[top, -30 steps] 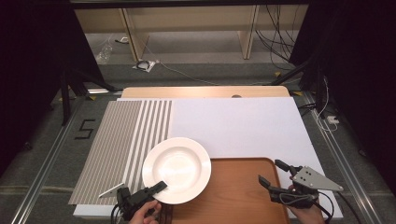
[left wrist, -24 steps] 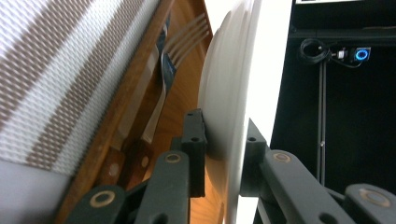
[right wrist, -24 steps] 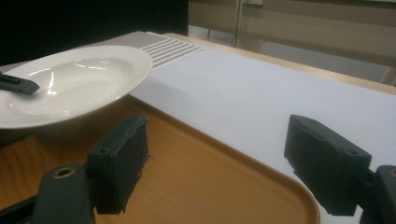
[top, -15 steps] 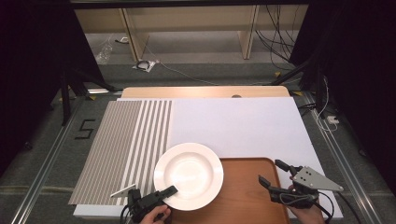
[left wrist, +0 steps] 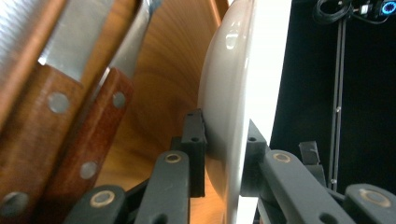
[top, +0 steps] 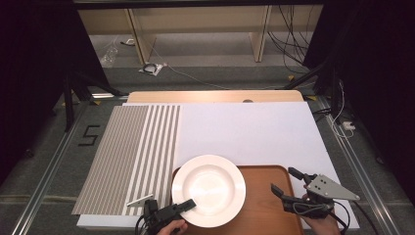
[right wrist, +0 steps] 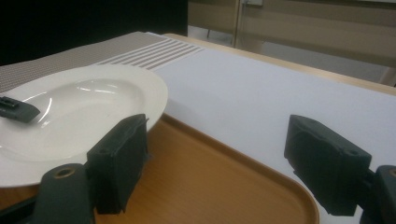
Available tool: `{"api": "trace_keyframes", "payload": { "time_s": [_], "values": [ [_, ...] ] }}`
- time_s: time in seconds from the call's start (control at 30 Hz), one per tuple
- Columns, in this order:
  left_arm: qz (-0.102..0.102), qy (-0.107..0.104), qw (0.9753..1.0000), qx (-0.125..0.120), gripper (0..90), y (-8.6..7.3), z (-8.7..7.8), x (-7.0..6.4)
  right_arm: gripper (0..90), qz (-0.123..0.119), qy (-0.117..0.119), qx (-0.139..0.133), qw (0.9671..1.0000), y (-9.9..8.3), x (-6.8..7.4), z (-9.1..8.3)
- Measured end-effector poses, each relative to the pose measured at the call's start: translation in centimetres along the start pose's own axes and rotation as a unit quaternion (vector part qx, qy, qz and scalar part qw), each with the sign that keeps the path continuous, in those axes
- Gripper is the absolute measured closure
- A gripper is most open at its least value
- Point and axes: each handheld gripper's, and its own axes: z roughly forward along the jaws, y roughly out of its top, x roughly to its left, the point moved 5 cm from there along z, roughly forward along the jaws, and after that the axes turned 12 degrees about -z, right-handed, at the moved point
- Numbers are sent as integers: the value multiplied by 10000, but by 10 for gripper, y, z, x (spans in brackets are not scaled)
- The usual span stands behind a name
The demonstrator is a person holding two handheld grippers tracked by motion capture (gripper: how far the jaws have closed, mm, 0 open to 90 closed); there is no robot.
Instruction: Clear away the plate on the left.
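A white plate (top: 209, 188) lies partly over the left end of a brown wooden tray (top: 266, 205) at the table's front. My left gripper (top: 188, 204) is shut on the plate's near rim, one jaw above and one below. In the left gripper view the plate's rim (left wrist: 229, 93) sits pinched in the left gripper (left wrist: 224, 135). My right gripper (top: 284, 180) is open over the tray's right part, holding nothing. The right gripper view has the plate (right wrist: 84, 112) at left, the tray (right wrist: 210, 177) under the open right gripper (right wrist: 222, 158).
Two knives with riveted wooden handles (left wrist: 70, 140) lie close beside the plate in the left gripper view. A grey striped placemat (top: 132, 156) covers the table's left, with a small white strip (top: 139, 199) near its front. A white sheet (top: 244, 132) covers the middle and right.
My left gripper has carried the plate to the right, off the placemat and onto the tray's left end. The right gripper has stayed put and open.
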Motion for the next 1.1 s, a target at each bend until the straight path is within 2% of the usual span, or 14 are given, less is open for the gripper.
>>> {"api": "trace_keyframes", "payload": {
  "time_s": [0.4,1.1],
  "values": [
    [147,130,9994,278,774,-13,14,2,224,2,2,8,10000,0,0,0],
    [249,297,9974,604,773,-28,30,4,224,-10,8,4,10000,0,0,0]
  ]
}}
